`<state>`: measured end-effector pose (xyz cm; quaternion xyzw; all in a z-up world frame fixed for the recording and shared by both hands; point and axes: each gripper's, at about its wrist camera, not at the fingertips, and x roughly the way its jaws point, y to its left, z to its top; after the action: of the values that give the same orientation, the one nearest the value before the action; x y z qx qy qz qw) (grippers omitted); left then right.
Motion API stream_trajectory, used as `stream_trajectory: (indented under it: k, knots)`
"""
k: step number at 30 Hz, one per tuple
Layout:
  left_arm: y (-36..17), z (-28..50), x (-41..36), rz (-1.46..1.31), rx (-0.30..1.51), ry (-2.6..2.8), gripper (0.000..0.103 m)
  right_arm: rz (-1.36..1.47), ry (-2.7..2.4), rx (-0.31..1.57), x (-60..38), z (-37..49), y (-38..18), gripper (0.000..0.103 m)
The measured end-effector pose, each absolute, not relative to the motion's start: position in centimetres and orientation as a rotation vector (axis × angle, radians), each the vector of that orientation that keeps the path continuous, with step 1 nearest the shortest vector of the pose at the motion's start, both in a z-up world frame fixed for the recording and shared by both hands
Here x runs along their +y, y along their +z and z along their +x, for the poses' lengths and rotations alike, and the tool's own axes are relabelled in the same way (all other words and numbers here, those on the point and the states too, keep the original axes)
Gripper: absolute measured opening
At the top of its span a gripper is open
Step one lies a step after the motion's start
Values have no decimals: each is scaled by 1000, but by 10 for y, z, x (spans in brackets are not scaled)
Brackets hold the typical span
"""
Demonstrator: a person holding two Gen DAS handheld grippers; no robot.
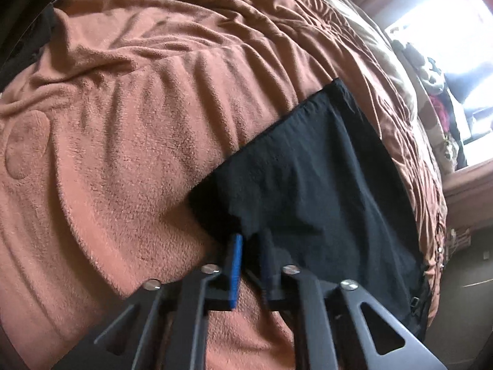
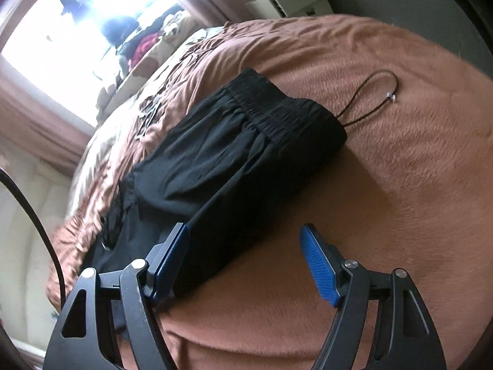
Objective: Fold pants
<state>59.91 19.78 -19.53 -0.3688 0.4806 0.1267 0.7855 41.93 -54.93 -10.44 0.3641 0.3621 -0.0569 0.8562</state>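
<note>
Left wrist view: left gripper (image 1: 250, 240) low over a rust-brown fleece blanket (image 1: 123, 141), its blue-padded fingers (image 1: 236, 265) drawn close together and pinching the near edge of the black pants (image 1: 308, 166). Black fabric spreads away from the tips toward the right side of the bed. Bright window (image 1: 456, 30) at far right, with clutter on the sill too blurred to name.

Right wrist view: right gripper (image 2: 245, 240) hangs with fingers spread wide, nothing between them. Left pad (image 2: 172, 256) overlaps the pants (image 2: 215, 154) edge; right pad (image 2: 317, 262) sits over bare blanket (image 2: 400, 185). Pants lie folded lengthwise, gathered elastic waistband (image 2: 277, 108) at the far end. Drawstring loop (image 2: 369, 92) trails onto the blanket beside the waistband. White drawer unit (image 2: 295, 0) beyond the bed.
</note>
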Motion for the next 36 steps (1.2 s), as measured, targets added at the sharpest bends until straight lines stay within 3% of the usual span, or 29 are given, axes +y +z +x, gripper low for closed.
stream_trajectory:
  k: [2,4,7,8,11,15,16,18,19,21,23,36]
  knots:
    - [-192,600,195,-775,1039,284,1,796,-127,757,-552,422,-114,73]
    - [-186,599,193,-755,1041,284,1,811,-142,740,-556,426,-117,64]
    - [-180,596,195,-751,1036,271,1,822,-167,731,-565,431,-120,32]
    - [-179,595,196,-755,1036,269,1,822,-174,736,-569,433,-120,14]
    - [-181,592,200,-778,1037,268,1,812,-192,730,-572,433,-118,6]
    - [-180,592,195,-757,1038,259,3,761,-199,731,-562,430,-111,6]
    - [-182,592,196,-771,1044,251,8,759,-194,754,-560,430,-113,7]
    - [-186,591,198,-816,1049,236,41,780,-174,786,-560,430,-117,11]
    - [-186,588,198,-827,1034,235,46,782,-167,792,-560,429,-117,15]
    - [-187,586,199,-831,1026,239,48,775,-142,785,-560,424,-114,44]
    - [-192,584,200,-865,1025,225,48,779,-128,770,-561,423,-112,51]
    - [-209,581,216,-1102,852,207,47,932,-101,668,-579,423,-139,51]
